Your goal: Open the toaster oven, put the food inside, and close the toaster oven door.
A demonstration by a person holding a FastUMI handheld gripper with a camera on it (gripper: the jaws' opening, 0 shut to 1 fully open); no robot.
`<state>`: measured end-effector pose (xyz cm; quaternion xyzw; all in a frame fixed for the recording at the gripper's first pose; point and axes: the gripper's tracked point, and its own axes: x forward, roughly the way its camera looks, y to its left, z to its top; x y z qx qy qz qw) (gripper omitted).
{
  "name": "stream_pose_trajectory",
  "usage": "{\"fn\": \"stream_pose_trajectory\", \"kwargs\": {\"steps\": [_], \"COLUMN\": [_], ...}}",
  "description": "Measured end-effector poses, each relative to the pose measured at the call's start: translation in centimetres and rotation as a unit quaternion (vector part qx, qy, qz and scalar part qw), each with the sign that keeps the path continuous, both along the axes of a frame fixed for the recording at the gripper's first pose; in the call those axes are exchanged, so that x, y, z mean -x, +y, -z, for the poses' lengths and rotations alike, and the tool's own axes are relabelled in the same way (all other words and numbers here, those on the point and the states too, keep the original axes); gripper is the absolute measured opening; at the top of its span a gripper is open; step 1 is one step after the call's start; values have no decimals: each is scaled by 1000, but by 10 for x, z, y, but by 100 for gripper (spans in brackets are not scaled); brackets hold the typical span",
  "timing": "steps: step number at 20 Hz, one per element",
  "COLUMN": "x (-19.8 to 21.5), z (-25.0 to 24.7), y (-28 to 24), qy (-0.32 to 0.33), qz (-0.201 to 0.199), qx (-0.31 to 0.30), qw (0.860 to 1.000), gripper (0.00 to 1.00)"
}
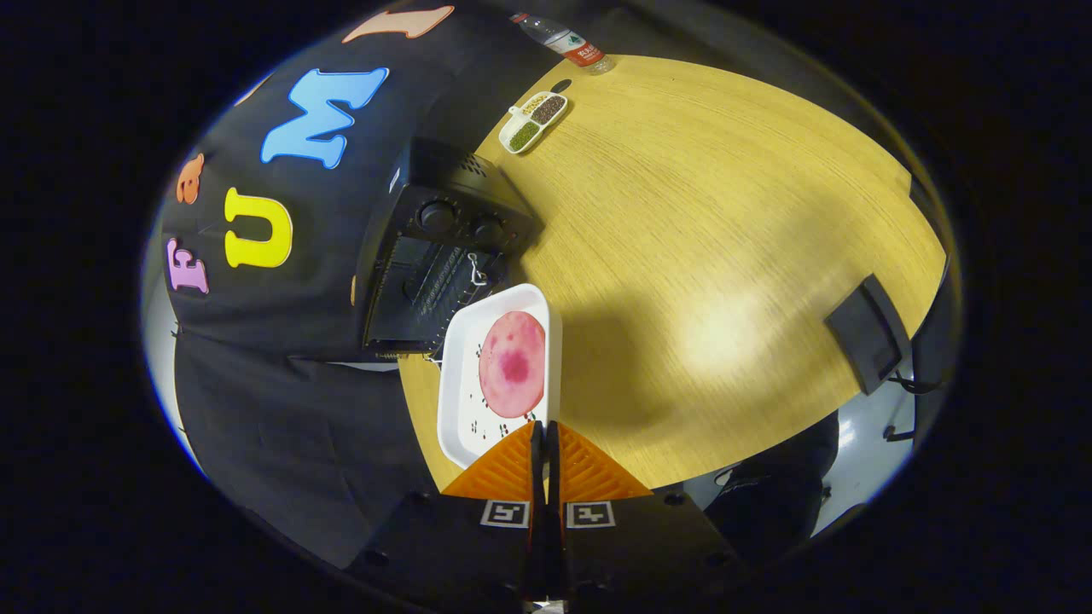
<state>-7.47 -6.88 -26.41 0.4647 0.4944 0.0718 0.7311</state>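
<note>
Wooden table (699, 239) supports the black toaster oven (439, 256), set against the booth wall with its door down. White tray (456, 401) carrying the round pink food (512, 362) is lifted just ahead of the oven. Gripper (544, 431) fingers are pinched closed on the tray's near rim

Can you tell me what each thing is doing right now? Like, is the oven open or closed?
toaster oven: door looks closed.
white tray: gripped at its near rim, carrying the food.
pink round food: lying flat on the tray.
gripper: fingers pressed together, pinching the tray's rim.
divided dish: on the table, its sections filled with beans or grains.
water bottle: capped, beyond the dish.
</note>
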Motion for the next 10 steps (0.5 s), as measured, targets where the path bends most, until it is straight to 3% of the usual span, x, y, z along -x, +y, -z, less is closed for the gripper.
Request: {"fn": "stream_pose_trajectory", "kwargs": {"steps": [5, 10], "x": [-3, -37], "z": [-24, -37], "y": [45, 81], "qy": [-20, -37], "qz": [-3, 17], "qx": [-6, -23], "qw": [1000, 999], "gripper": [2, 2]}}
